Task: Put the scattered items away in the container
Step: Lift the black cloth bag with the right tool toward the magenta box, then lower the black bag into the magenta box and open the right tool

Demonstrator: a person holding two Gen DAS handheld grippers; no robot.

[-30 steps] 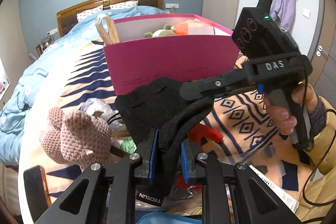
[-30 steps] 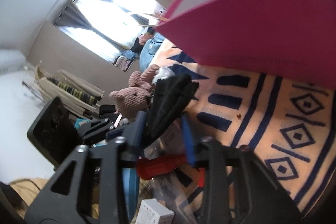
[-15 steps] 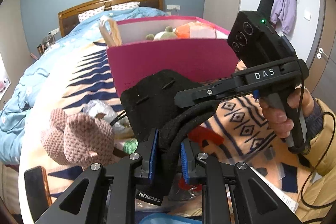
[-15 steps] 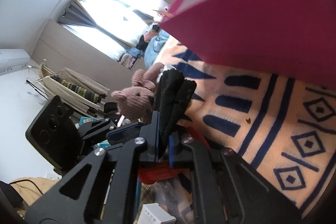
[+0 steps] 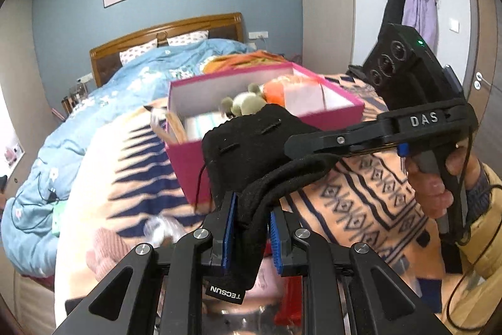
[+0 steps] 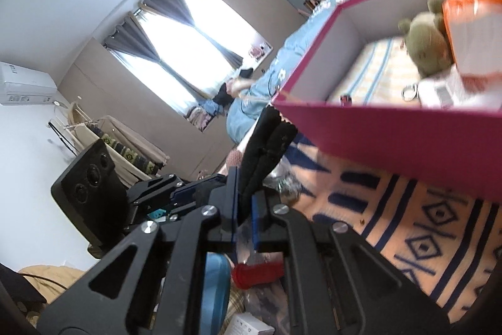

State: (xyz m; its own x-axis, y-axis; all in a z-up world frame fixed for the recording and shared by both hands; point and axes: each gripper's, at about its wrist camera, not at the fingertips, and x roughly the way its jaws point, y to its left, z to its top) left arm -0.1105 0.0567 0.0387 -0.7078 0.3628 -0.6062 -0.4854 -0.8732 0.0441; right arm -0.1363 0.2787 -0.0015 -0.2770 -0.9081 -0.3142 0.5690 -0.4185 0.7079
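A black knit glove (image 5: pixel 251 146) hangs in the air in front of the pink box (image 5: pixel 332 115). My left gripper (image 5: pixel 249 228) is shut on its cuff end. My right gripper (image 6: pixel 243 206) is shut on its other end; in the left wrist view it comes in from the right (image 5: pixel 313 143). The glove (image 6: pixel 266 143) shows edge-on in the right wrist view, below the box's near left corner. The pink box (image 6: pixel 376 128) holds a green plush toy (image 6: pixel 423 43), an orange-and-white packet (image 6: pixel 470 30) and a striped cloth.
The box stands on a bed with an orange and navy patterned blanket (image 5: pixel 360 203). Below the grippers lie a pink knit toy (image 5: pixel 103 250), a crinkled plastic bag (image 5: pixel 160 231), a red object (image 6: pixel 257 272) and a blue item (image 6: pixel 216 288). A blue duvet (image 5: pixel 109 90) lies behind.
Both grippers have risen with the glove, so the box's inside now shows. The right gripper closed on the glove's other end about a second ago.
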